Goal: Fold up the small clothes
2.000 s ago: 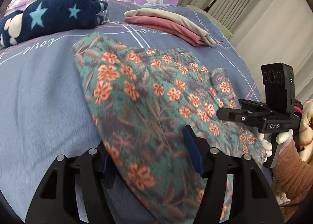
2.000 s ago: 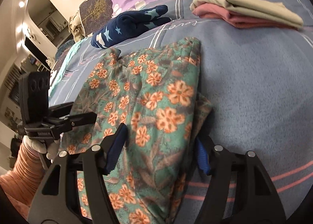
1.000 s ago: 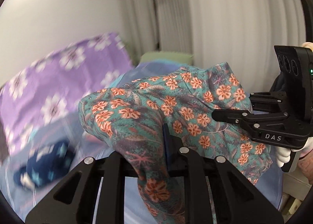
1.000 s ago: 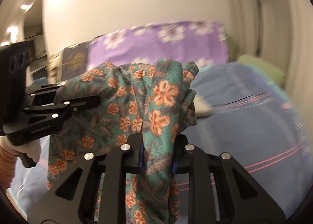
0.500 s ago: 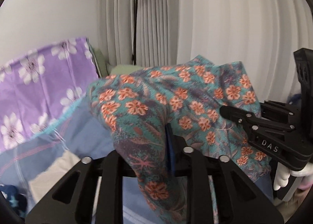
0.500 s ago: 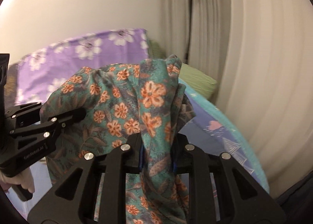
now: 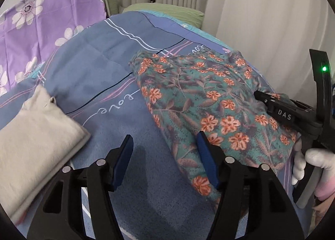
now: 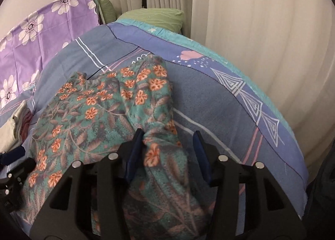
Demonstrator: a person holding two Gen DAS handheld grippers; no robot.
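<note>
The teal garment with orange flowers lies folded on the blue bedspread. My left gripper hovers low at its near left edge. Its jaws are opening, and the cloth edge reaches in beside the right pad, unpressed. In the right wrist view the garment spreads to the left. My right gripper is opening over its near right corner. A ridge of cloth lies loose between the pads, against the left one. The right gripper also shows in the left wrist view, held by a gloved hand.
A folded beige and pink stack lies left of the garment. A purple flowered pillow and a green pillow sit at the head of the bed. Curtains hang behind. The bed's edge drops off on the right.
Both grippers came down from holding the garment in the air, shut on it. It now rests on the bedspread beside the folded stack, and both sets of jaws have spread apart.
</note>
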